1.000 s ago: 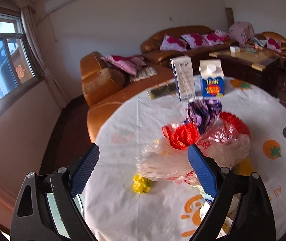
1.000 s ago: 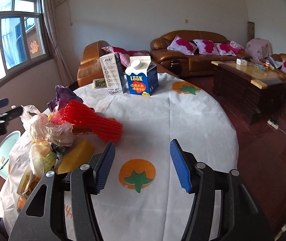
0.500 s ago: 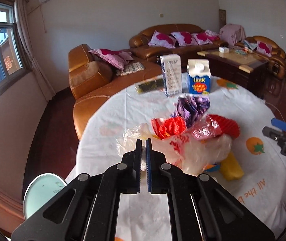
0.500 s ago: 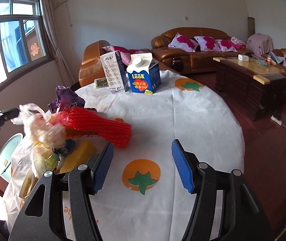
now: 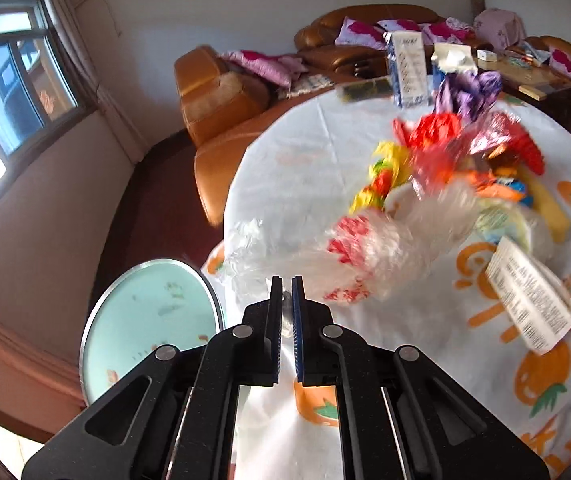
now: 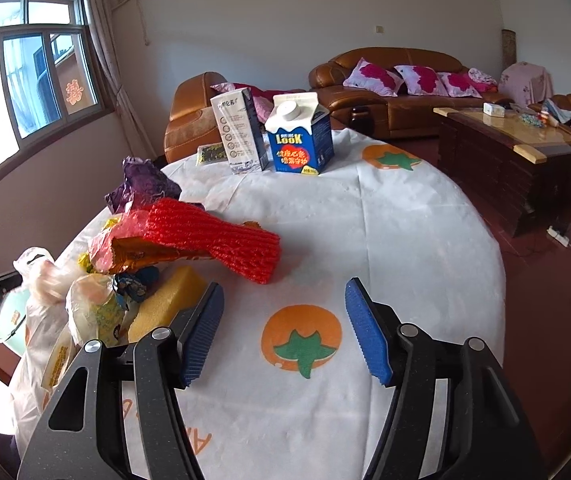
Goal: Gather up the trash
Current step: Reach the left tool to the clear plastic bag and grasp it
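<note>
At lower centre, a clear plastic bag (image 5: 365, 248), stretched toward the upper right, was pinched by the closed left gripper (image 5: 286, 292).

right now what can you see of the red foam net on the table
The red foam net is a ribbed, mesh-like foam sleeve, bright red and tube-shaped. It lies on its side on the white tablecloth, its near end flat on the cloth, its far end propped on the trash pile over an orange wrapper. Neither gripper touches it.
</note>
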### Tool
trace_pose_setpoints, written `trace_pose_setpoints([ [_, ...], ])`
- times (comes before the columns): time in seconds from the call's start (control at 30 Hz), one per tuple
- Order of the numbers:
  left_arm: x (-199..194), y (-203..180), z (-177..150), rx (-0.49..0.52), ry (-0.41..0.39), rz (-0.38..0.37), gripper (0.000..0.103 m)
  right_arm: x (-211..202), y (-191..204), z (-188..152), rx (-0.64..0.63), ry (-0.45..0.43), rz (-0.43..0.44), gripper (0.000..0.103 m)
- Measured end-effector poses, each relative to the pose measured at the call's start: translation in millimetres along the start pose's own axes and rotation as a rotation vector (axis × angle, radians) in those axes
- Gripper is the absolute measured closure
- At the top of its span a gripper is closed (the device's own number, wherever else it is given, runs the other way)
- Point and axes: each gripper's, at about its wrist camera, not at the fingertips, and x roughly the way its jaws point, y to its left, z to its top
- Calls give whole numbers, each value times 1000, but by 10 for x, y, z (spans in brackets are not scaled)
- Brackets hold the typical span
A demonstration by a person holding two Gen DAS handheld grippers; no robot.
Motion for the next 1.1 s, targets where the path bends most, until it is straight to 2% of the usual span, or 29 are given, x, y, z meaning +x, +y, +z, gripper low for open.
trace_pose_setpoints([
  [0.03, 35, 12, -10, -13, 1, 6, 92, 12, 23, -13, -6, 5, 3, 40],
  [0.07, 71, 26, -14, -32, 4, 13, 76, 26, 50, -29, -14, 12, 6, 40],
  [0.1, 82, 31, -8, -43, 2, 12, 51, 38, 68, -40, -21, 17, 9, 40],
  [0.13, 79, 35, -4, -61, -15, 18, 43, 41, 90, -53, -29, 20, 10, 40],
  [0.33, -47, 67, 73, -95, -67, 1, 38, 11, 111, -59, -33, 15, 8, 40],
  [0.4, -121, 124, 97, -122, -92, 16, 30, 12, 115, -57, -33, 15, 7, 40],
  [0.47, -161, 166, 120, -133, -116, 25, 28, 25, 126, -63, -37, 19, 10, 40],
  [0.67, 4, 121, 317, -139, -119, 14, 28, 52, 138, -83, -42, 21, 3, 40],
  [0.73, 221, 55, 350, -129, -64, -1, 28, 54, 125, -80, -39, 23, 2, 40],
  [0.8, 455, -6, 304, -127, 5, -32, 34, 52, 120, -81, -39, 22, -1, 40],
  [0.87, 558, -13, 239, -141, 30, -51, 38, 43, 103, -77, -36, 21, -3, 40],
  [1.03, 553, -88, 235, -120, 15, -107, 61, 72, 67, -76, -25, 27, -8, 40],
  [1.1, 551, -137, 239, -99, 16, -130, 83, 91, 71, -83, -24, 33, -8, 40],
])
